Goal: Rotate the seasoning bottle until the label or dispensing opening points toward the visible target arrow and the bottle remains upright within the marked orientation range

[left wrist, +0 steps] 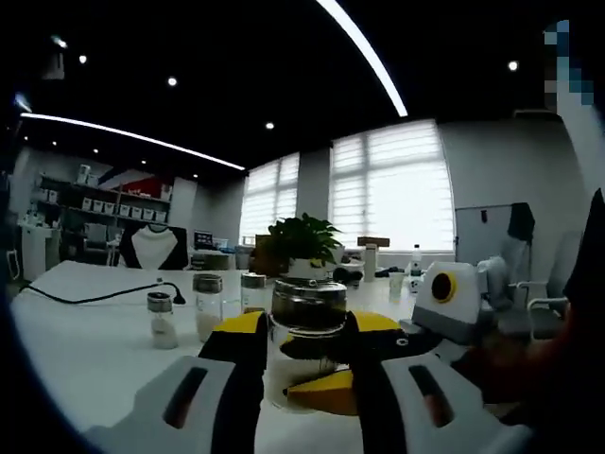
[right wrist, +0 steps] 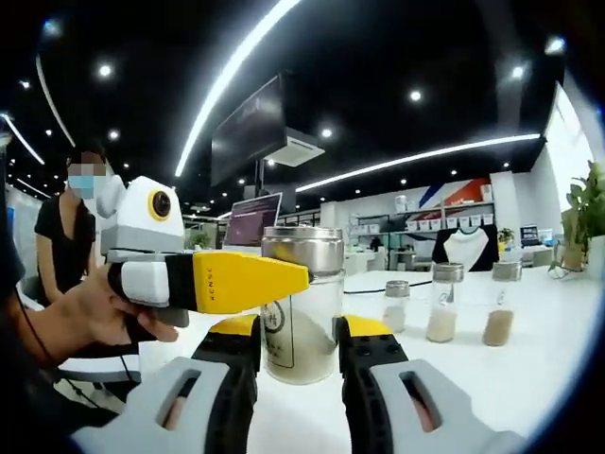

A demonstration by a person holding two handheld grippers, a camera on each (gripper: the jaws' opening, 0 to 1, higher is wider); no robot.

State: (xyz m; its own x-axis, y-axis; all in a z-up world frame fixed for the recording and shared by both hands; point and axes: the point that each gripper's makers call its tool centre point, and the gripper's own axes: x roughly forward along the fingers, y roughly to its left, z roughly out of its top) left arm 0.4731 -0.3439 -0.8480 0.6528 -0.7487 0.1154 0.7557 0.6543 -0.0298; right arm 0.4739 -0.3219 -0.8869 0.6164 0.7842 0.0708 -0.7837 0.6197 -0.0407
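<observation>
Both grippers' fingers (right wrist: pixel 236 359) clamp upright seasoning bottle (right wrist: pixel 301 303), table (right wrist: pixel 529 378).

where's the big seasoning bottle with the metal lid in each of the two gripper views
Left gripper view: seasoning bottle low centre, between that view's own jaws.
Right gripper view: seasoning bottle low centre, between its own jaws, the left gripper reaching in from the left.
Shared landmark: three small jars on the white table.

White table and its load

You have a white table (left wrist: pixel 85 350) carrying the upright seasoning bottle (right wrist: pixel 301 303), three small metal-capped jars (left wrist: pixel 163 319) standing near it toward the middle, a black cable (left wrist: pixel 104 298) along the far edge, and a potted plant (left wrist: pixel 304 248).
</observation>
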